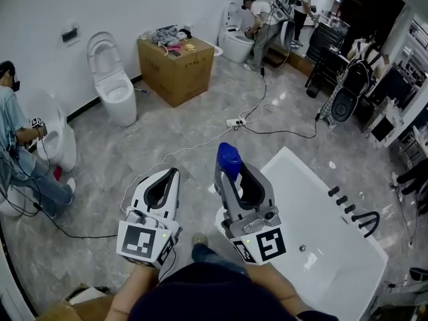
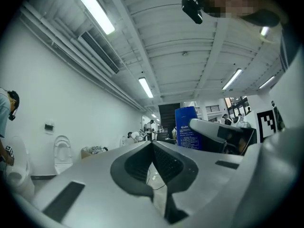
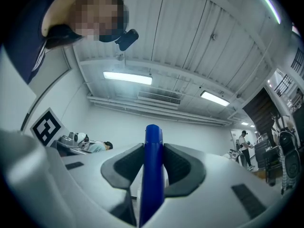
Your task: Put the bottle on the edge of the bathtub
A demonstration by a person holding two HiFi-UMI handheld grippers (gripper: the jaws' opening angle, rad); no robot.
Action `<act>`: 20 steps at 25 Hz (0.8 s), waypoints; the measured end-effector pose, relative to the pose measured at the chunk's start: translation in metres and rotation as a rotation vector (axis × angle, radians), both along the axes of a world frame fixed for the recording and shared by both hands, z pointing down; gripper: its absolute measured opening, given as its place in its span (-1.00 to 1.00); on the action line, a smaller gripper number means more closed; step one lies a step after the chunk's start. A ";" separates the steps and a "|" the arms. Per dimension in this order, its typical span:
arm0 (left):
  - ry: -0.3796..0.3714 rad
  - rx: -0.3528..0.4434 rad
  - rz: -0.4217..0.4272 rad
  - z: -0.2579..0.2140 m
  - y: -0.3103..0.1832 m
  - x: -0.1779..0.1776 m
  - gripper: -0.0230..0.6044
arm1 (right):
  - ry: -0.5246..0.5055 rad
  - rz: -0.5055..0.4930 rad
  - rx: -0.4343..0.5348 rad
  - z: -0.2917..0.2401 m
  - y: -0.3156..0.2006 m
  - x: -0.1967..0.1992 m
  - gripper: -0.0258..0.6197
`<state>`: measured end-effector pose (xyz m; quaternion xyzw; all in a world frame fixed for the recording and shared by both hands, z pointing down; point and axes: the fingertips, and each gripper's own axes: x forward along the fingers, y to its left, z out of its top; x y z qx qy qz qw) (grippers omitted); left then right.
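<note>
Head view: right claw hides most of blue bottle.

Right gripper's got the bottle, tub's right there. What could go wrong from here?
1. The right gripper pinches the bottle low, with its top poking past the tips, so it could swivel or slip.
2. The bathtub has a narrow, glossy rim; set off-centre, the bottle may topple in.
3. A cable crosses the floor nearby and could snag a foot.
</note>
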<state>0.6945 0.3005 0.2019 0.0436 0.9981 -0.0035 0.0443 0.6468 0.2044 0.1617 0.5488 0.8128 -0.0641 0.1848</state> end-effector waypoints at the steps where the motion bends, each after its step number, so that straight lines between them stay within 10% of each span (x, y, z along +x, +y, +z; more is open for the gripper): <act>1: -0.004 -0.001 0.001 -0.003 0.003 -0.015 -0.85 | 0.000 0.000 0.003 -0.002 0.003 -0.015 -0.47; 20: 0.024 0.028 0.092 0.006 0.041 -0.215 -0.85 | 0.058 0.114 0.017 0.015 0.024 -0.218 -0.47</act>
